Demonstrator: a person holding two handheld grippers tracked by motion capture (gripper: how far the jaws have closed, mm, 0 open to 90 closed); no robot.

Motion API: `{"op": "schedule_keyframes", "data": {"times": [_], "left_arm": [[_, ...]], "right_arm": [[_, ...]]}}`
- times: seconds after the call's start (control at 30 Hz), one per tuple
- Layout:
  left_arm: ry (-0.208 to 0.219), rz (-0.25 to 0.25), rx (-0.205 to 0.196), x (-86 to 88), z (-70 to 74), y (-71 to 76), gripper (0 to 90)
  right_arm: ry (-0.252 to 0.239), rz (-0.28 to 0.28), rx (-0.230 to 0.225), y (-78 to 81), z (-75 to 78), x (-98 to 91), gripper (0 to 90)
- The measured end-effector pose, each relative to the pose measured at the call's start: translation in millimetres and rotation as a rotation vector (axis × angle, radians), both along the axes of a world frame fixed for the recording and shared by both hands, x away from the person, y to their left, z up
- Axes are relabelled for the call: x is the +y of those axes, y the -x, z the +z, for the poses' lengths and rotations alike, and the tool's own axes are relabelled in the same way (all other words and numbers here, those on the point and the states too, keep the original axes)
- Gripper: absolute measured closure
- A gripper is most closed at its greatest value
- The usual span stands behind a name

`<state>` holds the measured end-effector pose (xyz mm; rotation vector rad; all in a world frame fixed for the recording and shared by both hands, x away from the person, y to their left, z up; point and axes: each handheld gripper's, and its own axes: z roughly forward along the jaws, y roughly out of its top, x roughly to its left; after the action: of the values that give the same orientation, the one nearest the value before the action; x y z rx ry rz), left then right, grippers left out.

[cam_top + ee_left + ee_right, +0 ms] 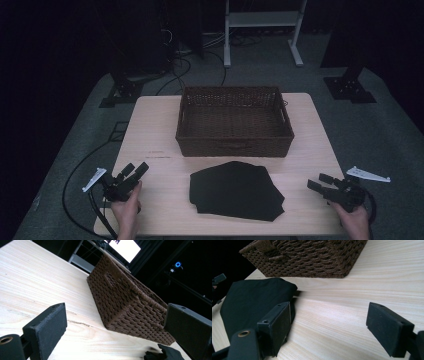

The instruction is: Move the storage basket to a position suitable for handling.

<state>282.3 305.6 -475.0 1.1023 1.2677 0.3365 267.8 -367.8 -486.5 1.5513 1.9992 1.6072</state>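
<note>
A folded black cloth (234, 190) lies on the light wooden table (155, 130), just in front of a brown wicker basket (234, 122) that looks empty. My left gripper (136, 171) hovers at the table's front left, open, with nothing between its jaws. At the front right my right gripper (321, 181) is open too, a short way right of the cloth. The left gripper view looks between open jaws at the basket (125, 302) and a corner of the cloth (165, 353). In the right gripper view the cloth (254, 301) lies left of the jaws, below the basket (307, 257).
The table stands on grey carpet with cables and stand feet (350, 87) around it. A white frame (262, 30) stands behind the table. Bare wood shows left and right of the basket and along the front edge.
</note>
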Motion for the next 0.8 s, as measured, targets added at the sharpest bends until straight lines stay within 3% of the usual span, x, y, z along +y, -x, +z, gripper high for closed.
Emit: {"op": "schedule_keyframes", "data": {"times": [0.3, 0.47, 0.8], "left_arm": [[0.009, -0.039, 0.012, -6.0, -0.8, 0.3, 3.6], [0.01, -0.097, 0.035, -18.9, -1.2, 0.5, 3.7], [-0.003, -0.167, 0.076, -42.9, -3.2, 0.5, 3.6]], "right_arm": [[-0.022, 0.018, 0.028, 1.1, 1.7, 6.2, 18.0], [-0.024, 0.038, 0.037, 3.3, 4.0, 15.3, 16.9], [-0.038, 0.077, 0.064, 1.5, 4.4, 28.8, 16.8]]}}
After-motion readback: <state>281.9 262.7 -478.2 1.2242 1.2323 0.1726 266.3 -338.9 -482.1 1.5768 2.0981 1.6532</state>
